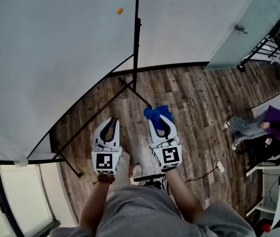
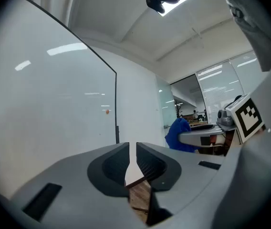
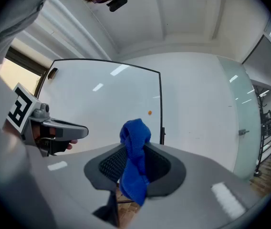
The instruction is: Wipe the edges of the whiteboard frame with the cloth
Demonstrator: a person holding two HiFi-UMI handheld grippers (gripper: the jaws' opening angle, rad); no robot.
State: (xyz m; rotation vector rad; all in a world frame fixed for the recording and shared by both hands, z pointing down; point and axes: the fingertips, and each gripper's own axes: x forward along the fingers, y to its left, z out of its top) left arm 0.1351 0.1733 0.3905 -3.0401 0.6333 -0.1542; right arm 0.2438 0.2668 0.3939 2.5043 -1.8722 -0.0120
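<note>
A large whiteboard [image 1: 56,58] on a black stand fills the head view's upper left, with its black frame edge [image 1: 136,33] running down the middle. My right gripper [image 1: 160,118] is shut on a blue cloth [image 1: 158,113], bunched up between the jaws [image 3: 134,161]. It hangs low in front of the board's right frame edge [image 3: 161,104], apart from it. My left gripper [image 1: 110,123] sits beside it on the left, jaws nearly closed with nothing between them [image 2: 132,159]. The whiteboard's frame edge [image 2: 116,104] stands ahead of it.
The stand's black legs [image 1: 100,107] cross the wood floor [image 1: 194,107] below the board. A small orange dot [image 1: 120,11] sits on the board. A seated person [image 1: 263,132] and white furniture are at the right. A glass door [image 1: 248,28] is at the upper right.
</note>
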